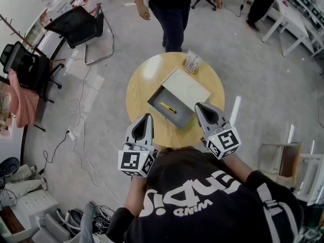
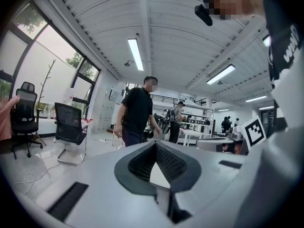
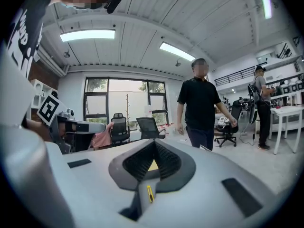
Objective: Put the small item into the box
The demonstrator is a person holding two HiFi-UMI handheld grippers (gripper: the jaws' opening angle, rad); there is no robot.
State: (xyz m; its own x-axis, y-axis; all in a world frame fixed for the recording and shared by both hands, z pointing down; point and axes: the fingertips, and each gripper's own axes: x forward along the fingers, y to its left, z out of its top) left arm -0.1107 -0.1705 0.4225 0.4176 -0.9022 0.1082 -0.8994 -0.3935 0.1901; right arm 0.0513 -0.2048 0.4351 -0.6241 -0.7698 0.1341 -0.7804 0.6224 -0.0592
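Observation:
A small yellow item (image 1: 168, 107) lies inside the open grey box (image 1: 181, 118) on the round wooden table (image 1: 142, 85). The box's pale lid (image 1: 185, 87) rests flat behind it. My left gripper (image 1: 145, 117) hovers at the table's near edge, left of the box, with its jaws closed together and nothing between them. At the box's near right corner my right gripper (image 1: 200, 106) is shut and empty too. In the left gripper view the left gripper (image 2: 155, 144) points out level across the room. The right gripper (image 3: 154, 143) does the same in its own view.
A small printed packet (image 1: 193, 62) sits at the table's far edge. A person in black (image 1: 172, 14) stands just beyond the table. Black office chairs (image 1: 81, 24) and floor cables (image 1: 76, 110) are at left, white tables (image 1: 288, 19) at right.

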